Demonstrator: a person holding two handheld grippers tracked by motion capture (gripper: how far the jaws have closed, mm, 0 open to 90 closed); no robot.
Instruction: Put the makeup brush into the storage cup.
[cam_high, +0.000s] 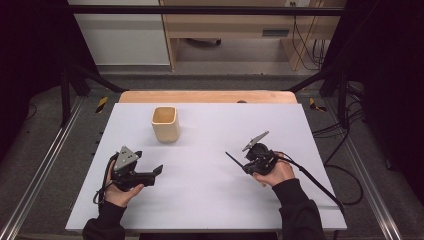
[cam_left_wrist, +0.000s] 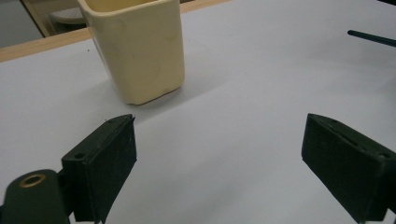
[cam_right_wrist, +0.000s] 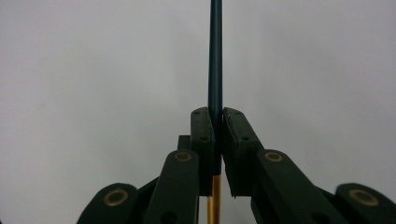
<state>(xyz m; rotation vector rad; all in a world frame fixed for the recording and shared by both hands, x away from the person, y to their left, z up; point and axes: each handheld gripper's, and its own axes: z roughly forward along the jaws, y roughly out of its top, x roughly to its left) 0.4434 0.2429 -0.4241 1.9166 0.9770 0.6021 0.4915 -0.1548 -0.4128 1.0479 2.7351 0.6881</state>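
Right gripper view: my right gripper (cam_right_wrist: 215, 116) pinches a thin dark stick (cam_right_wrist: 215, 56), maybe a pen. Left gripper (cam_left_wrist: 219, 154) spread, facing the cup (cam_left_wrist: 140, 51) on the tabletop (cam_left_wrist: 261, 70).

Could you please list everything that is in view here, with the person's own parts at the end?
cup: one, cream-yellow, squarish, upright on the far left-middle of the white board, apart from both grippers.
thin stick: one, dark teal with a golden lower part, clamped between the right gripper's jaws and pointing out ahead of them; it looks like a pen or brush handle, which one I cannot tell.
white board: one, covering the tabletop.
wooden table edge: one, light wood, showing along the far side of the board.
left gripper: one, black, jaws wide open and empty, aimed towards the cup.
right gripper: one, black, jaws shut on the thin stick.
hands: two, in dark sleeves, one holding each gripper.
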